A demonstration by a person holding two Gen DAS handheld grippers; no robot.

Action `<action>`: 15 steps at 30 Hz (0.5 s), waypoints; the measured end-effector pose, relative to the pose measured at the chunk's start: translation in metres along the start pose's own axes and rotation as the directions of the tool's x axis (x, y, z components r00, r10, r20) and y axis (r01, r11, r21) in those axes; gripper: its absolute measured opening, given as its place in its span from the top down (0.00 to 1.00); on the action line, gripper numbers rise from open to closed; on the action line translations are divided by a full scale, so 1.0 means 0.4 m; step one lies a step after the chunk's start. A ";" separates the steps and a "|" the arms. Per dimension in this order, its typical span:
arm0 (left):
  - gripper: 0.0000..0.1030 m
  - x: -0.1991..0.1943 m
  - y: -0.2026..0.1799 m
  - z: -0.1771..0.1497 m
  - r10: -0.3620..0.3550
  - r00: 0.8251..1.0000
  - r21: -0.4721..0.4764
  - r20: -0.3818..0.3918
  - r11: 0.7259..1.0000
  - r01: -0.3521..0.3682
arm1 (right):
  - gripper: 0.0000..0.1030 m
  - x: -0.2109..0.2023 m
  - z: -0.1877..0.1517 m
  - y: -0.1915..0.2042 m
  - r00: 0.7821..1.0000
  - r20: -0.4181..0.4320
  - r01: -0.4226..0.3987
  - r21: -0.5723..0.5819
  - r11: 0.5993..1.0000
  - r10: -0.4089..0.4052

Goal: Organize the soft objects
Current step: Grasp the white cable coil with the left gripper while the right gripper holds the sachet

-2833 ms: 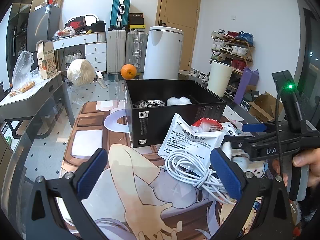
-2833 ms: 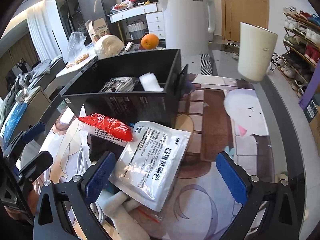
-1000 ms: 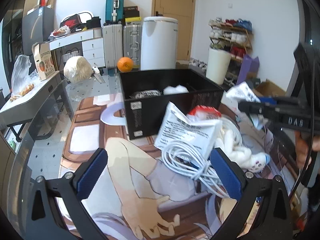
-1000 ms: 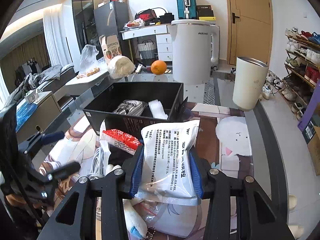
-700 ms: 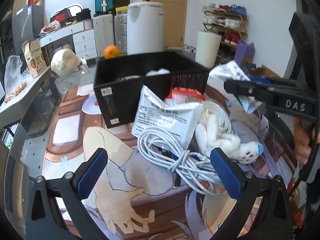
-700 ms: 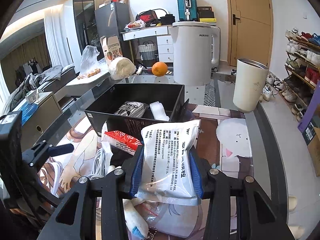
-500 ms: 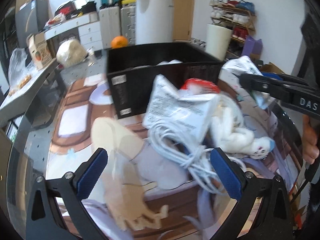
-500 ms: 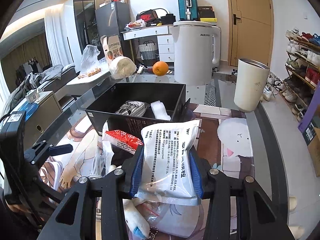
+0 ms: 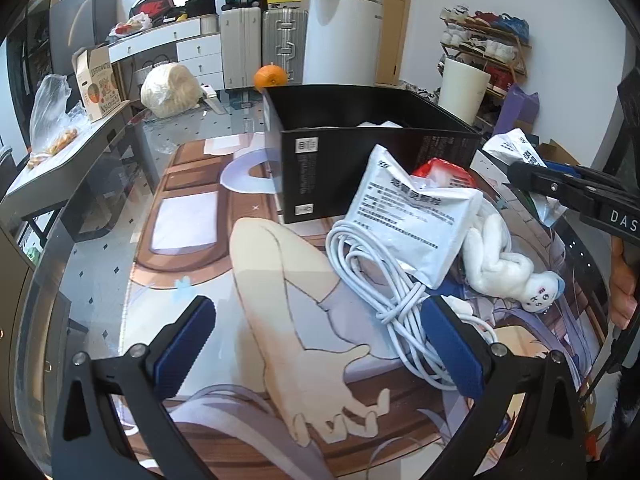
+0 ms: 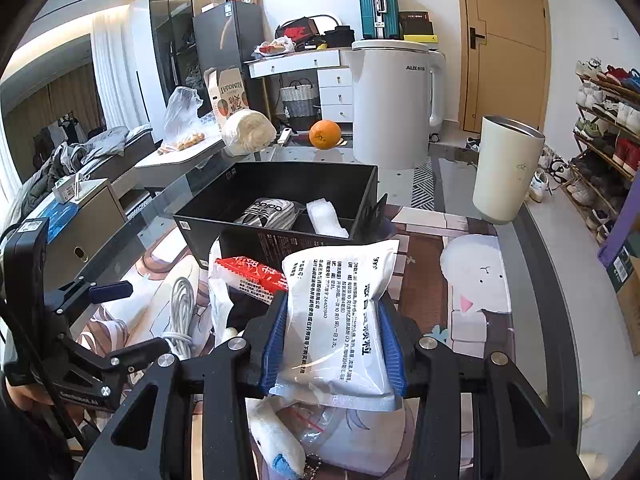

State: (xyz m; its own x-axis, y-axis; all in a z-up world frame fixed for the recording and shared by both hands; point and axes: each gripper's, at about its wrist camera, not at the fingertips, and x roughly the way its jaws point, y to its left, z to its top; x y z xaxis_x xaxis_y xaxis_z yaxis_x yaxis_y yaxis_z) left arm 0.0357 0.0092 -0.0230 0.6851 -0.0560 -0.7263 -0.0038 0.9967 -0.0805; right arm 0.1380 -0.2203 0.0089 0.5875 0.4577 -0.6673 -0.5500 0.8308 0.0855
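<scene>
My right gripper (image 10: 334, 344) is shut on a white printed pouch (image 10: 336, 312), held up just in front of the black box (image 10: 280, 236). In the box lie a black-and-white packet (image 10: 272, 212) and a white roll (image 10: 326, 216). My left gripper (image 9: 318, 344) stands open low over the mat, its right finger touching or just over a coiled white cable (image 9: 376, 280). A second white pouch (image 9: 408, 216), a red packet (image 9: 440, 172) and a white plush toy (image 9: 504, 272) are heaped against the box (image 9: 360, 160). The right gripper (image 9: 520, 172) and its pouch (image 9: 516, 152) show at the right.
The printed mat (image 9: 280, 280) lies under a glass tabletop. An orange (image 10: 325, 134) and a wrapped pale bundle (image 10: 248, 130) sit behind the box. A cream cup (image 10: 506, 172) stands at the right edge, and a white appliance (image 10: 396, 104) behind the table.
The right gripper, open over the pouch at first, has closed on it, lifted it and now holds still. The left gripper has sunk and tilted toward the cable and the heap.
</scene>
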 end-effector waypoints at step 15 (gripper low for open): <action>0.00 0.035 -0.091 0.024 -0.078 0.996 0.020 -0.043 0.997 0.079 | 0.58 -0.001 0.004 -0.002 1.000 0.003 0.000 -0.004 1.000 0.000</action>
State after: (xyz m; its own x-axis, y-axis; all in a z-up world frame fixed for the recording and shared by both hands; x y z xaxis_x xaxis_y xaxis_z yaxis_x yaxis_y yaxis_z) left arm 0.0524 -0.0272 -0.0235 0.6511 -0.1365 -0.7466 0.0649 0.9901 -0.1245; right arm 0.1392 -0.2206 0.0102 0.5893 0.4583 -0.6653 -0.5520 0.8298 0.0826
